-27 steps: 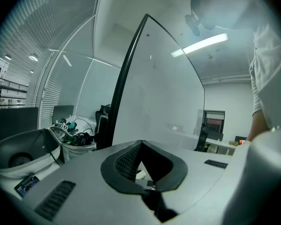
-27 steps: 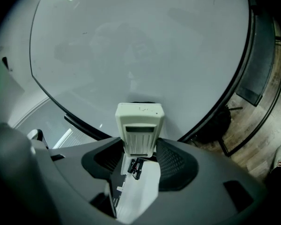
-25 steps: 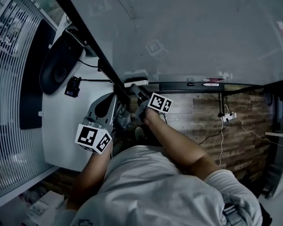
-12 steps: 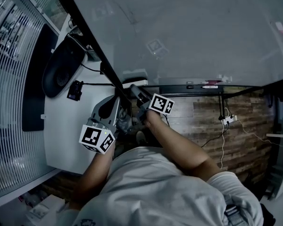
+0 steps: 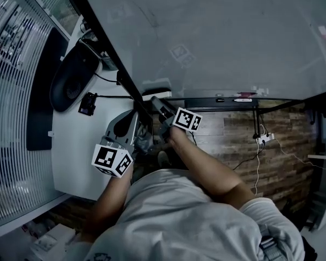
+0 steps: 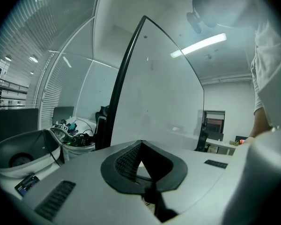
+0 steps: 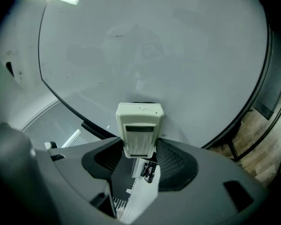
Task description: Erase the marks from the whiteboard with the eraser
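**A:** Where do things stand?

**B:** The whiteboard fills most of the head view. The right gripper is low against it, near the dark bottom frame. Its jaws are clamped on the sides of the eraser, which sticks out with its far end toward the board. I can't tell whether that end is touching yet.

**A:** And the other hand?

**B:** The left gripper sits beside the board's left edge. Its jaws are closed together with nothing between them.

**A:** What is there to wipe?

**B:** Only faint grey traces higher up the board. They may be partly reflections.

**A:** So how should the wipe go?

**B:** I'd keep the grip firm so the eraser doesn't twist. Bring its felt face flat to the surface, not on an edge. Then press lightly and sweep up through the traces in overlapping passes. The left gripper should keep clear of the stroke.
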A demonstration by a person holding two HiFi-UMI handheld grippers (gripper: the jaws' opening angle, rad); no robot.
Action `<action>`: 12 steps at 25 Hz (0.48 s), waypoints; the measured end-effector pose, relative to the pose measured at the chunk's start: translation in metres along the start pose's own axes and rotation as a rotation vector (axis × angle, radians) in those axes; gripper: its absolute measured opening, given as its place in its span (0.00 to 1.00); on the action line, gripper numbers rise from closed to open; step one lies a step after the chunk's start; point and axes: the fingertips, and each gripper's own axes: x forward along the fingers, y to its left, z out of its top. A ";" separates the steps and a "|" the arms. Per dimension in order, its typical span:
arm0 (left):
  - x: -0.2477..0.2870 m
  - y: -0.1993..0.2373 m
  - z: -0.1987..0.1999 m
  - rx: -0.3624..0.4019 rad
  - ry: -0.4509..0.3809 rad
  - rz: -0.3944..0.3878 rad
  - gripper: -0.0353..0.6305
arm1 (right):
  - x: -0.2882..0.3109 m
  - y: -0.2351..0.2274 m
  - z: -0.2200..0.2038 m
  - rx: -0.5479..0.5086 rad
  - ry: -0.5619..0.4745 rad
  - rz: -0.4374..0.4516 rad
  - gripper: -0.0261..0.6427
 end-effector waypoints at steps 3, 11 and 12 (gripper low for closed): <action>-0.002 0.004 -0.003 -0.002 0.007 0.013 0.06 | 0.000 -0.016 -0.007 0.006 0.022 -0.025 0.39; -0.004 0.016 -0.012 -0.011 0.032 0.049 0.06 | 0.002 -0.069 -0.024 0.049 0.056 -0.111 0.39; -0.005 0.017 -0.014 -0.011 0.036 0.053 0.06 | 0.002 -0.075 -0.027 0.060 0.059 -0.123 0.39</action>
